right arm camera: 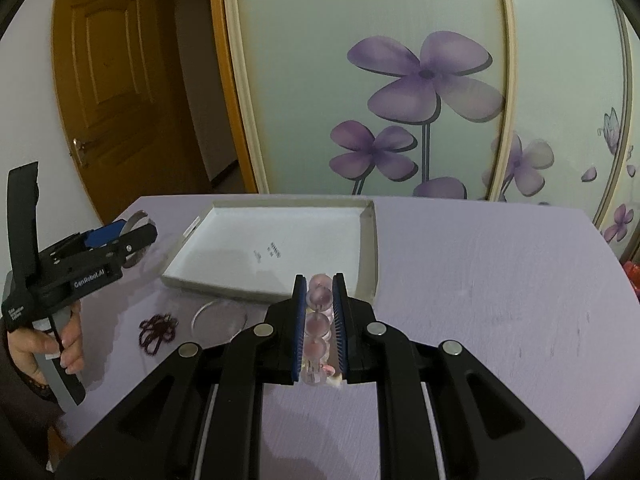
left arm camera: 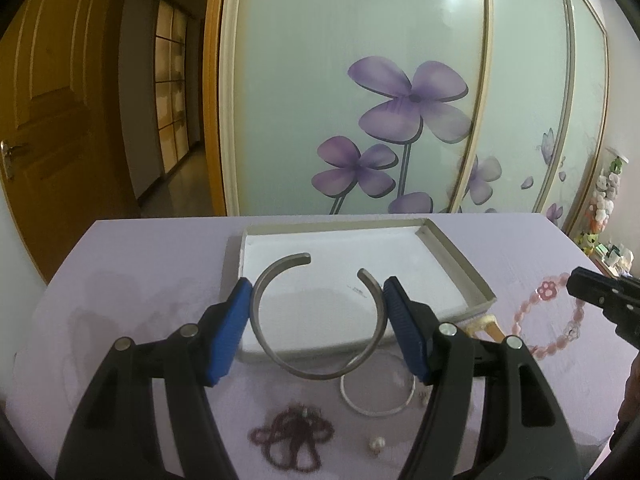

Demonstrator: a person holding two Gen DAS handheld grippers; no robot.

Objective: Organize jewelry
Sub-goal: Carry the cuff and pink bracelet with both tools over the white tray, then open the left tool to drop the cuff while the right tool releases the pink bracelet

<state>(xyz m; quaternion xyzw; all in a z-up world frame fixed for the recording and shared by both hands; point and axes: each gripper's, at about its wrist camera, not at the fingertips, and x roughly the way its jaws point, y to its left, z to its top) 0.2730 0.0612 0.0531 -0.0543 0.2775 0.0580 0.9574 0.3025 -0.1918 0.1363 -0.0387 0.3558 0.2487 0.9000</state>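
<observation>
Purple flowers on sliding panels back a lilac bench [right arm camera: 480,280] carrying a shallow white tray [left arm camera: 456,264]. Left gripper [left arm camera: 318,320] stands wide, its pads clamped on the outer sides of an open silver cuff [left arm camera: 316,374] — gap facing the tray, which lies just ahead and below. Right gripper [right arm camera: 319,328] is nearly closed on a pink bead bracelet [right arm camera: 318,326] strung along its fingers; the tray lies ahead and slightly left. A thin bangle [left arm camera: 376,398], dark bead string [left arm camera: 292,440] and pearl [left arm camera: 375,445] wait on the bench. By my reading the left is nearer the drop.
</observation>
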